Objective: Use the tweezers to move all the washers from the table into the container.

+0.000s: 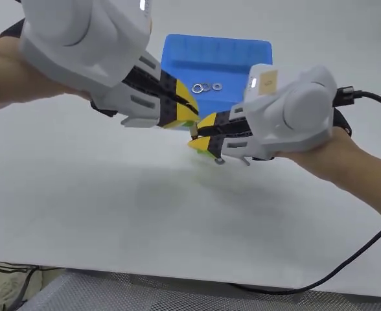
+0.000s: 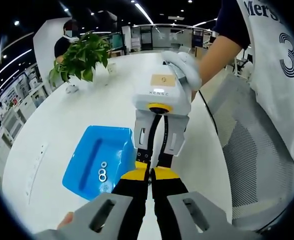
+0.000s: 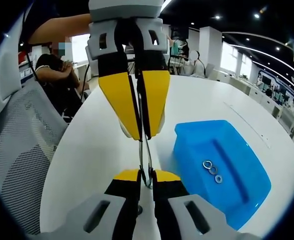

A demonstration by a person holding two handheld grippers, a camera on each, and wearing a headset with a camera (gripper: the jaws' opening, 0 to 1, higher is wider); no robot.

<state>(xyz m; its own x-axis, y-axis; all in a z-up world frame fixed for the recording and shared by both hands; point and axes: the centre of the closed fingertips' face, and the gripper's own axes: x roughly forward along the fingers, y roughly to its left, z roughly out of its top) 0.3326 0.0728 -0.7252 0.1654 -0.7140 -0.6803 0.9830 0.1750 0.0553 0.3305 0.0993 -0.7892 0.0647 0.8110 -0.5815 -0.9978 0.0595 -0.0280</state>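
Mid-frame in the head view, the left tool point(image 1: 185, 109) and right tool point(image 1: 202, 133) meet tip to tip over the white bench point(image 1: 145, 207). The right gripper view shows the tweezers point(image 3: 145, 160) running between them; each tool's jaws are pressed together on one end. Three washers point(image 1: 207, 87) lie in a row inside the blue container point(image 1: 242, 55), upper centre. I can't make out any washer on the bench. This looks like a hand-over or re-grip of the tweezers. Next, one tool must let go so the tweezer tips are free to pinch.
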